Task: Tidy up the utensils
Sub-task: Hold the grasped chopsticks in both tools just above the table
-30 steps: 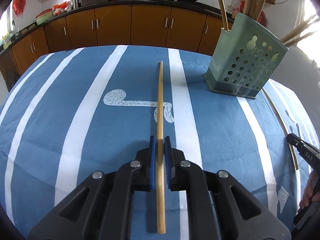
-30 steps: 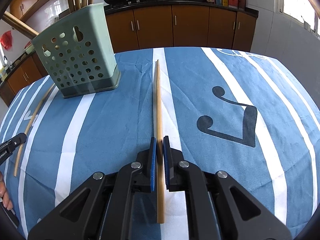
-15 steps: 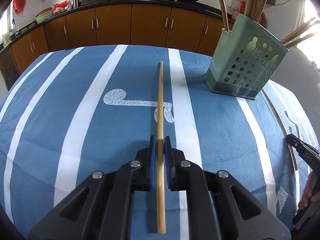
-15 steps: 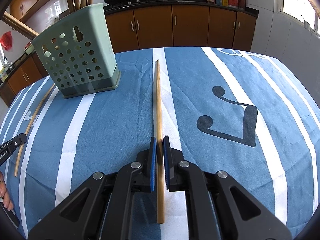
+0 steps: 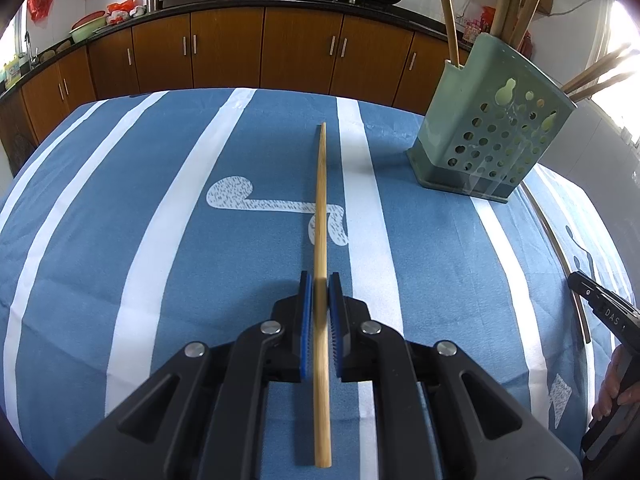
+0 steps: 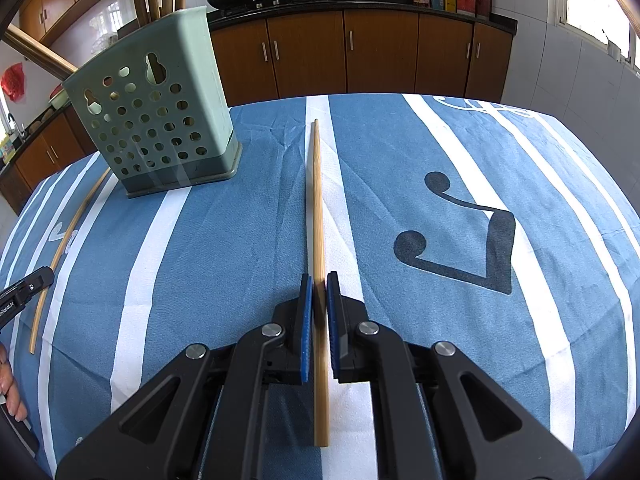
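Note:
My left gripper (image 5: pixel 320 284) is shut on a long wooden chopstick (image 5: pixel 321 200) that points forward over the blue striped tablecloth. My right gripper (image 6: pixel 319 284) is shut on another wooden chopstick (image 6: pixel 317 200), also pointing forward. A green perforated utensil holder (image 5: pixel 488 136) with several wooden utensils in it stands ahead right of the left gripper; it shows ahead left in the right wrist view (image 6: pixel 156 120). A third chopstick (image 6: pixel 66 244) lies on the cloth between the two grippers, by the holder.
The table is covered with a blue cloth with white stripes (image 5: pixel 160 240). Brown kitchen cabinets (image 5: pixel 260 48) and a counter with woks stand behind the table. The other gripper's tip shows at the frame edge (image 5: pixel 600 312), (image 6: pixel 24 288).
Nothing has visibly changed apart from a very slight wobble of the left chopstick; both grippers hold still.

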